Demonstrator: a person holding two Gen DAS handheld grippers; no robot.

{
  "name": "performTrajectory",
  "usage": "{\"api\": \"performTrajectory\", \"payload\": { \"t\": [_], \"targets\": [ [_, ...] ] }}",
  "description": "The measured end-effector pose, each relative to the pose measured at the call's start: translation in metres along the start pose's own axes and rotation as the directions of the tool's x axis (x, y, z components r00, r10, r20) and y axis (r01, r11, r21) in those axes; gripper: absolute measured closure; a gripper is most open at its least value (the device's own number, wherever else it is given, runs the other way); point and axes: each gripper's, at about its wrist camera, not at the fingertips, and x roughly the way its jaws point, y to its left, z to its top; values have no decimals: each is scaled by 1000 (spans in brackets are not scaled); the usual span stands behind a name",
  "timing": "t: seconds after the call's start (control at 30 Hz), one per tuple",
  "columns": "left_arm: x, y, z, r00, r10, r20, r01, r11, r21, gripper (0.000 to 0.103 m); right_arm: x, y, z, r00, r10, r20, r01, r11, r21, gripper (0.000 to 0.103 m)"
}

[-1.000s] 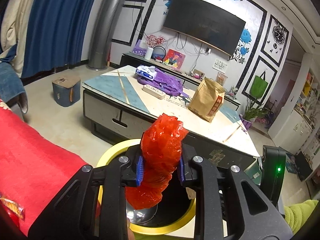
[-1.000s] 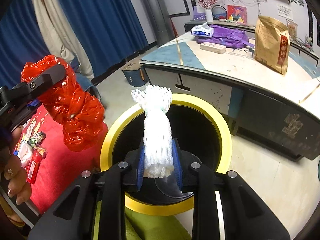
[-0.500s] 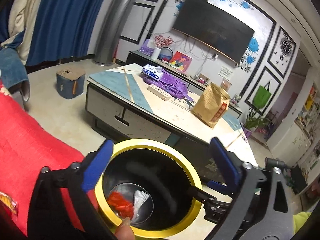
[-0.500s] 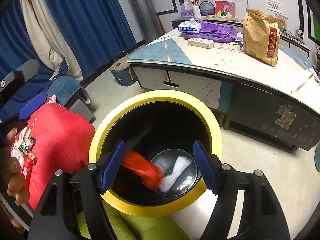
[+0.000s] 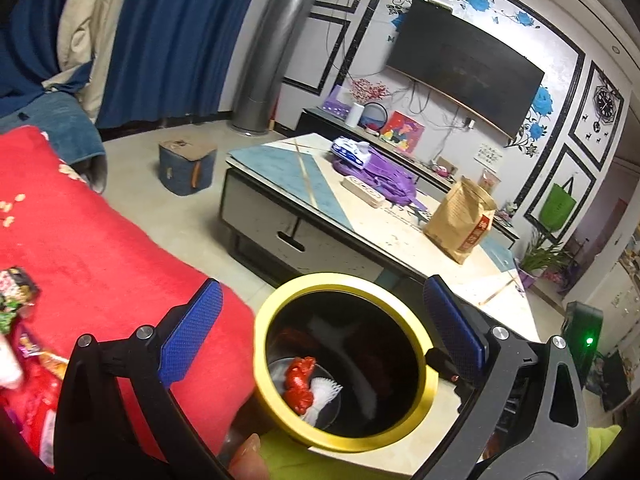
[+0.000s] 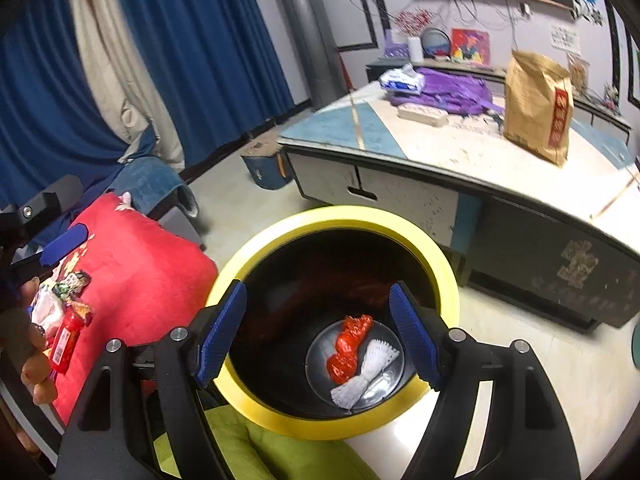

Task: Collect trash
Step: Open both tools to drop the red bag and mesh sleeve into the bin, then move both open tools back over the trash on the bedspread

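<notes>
Both grippers hang over a yellow-rimmed bin [image 6: 336, 420] at lower centre. The left gripper [image 5: 320, 332] gapes wide, empty; the right gripper [image 6: 318, 332] is opening, empty. A red bag [image 6: 348, 348] and white foam net [image 6: 366, 372] lie inside. Left, a red blanket [image 5: 96, 240] with wrappers [image 6: 66, 308]; behind, a low table [image 6: 420, 148], blue curtains [image 5: 172, 36].

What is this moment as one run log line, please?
left claw: open, empty | right claw: opening, empty | red bag and white foam net: in bin | wrappers: on red cloth
</notes>
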Motion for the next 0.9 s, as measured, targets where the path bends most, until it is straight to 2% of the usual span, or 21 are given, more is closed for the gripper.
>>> {"api": "performTrajectory", "payload": {
  "t": [0.3, 0.57, 0.9],
  "targets": [
    [-40, 13, -4, 993, 97, 73, -101, 994, 47, 11, -19, 31, 2, 997, 49, 67, -42, 994, -103, 29],
    [-65, 23, -4, 980, 149, 129, -156, 986, 50, 11, -34, 61, -3, 987, 104, 119, -80, 978, -191, 24],
    [-92, 45, -9, 964, 209, 164, -215, 976, 24, 11, -42, 107, -16, 975, 198, 106, -158, 940, -304, 24]
  ]
}}
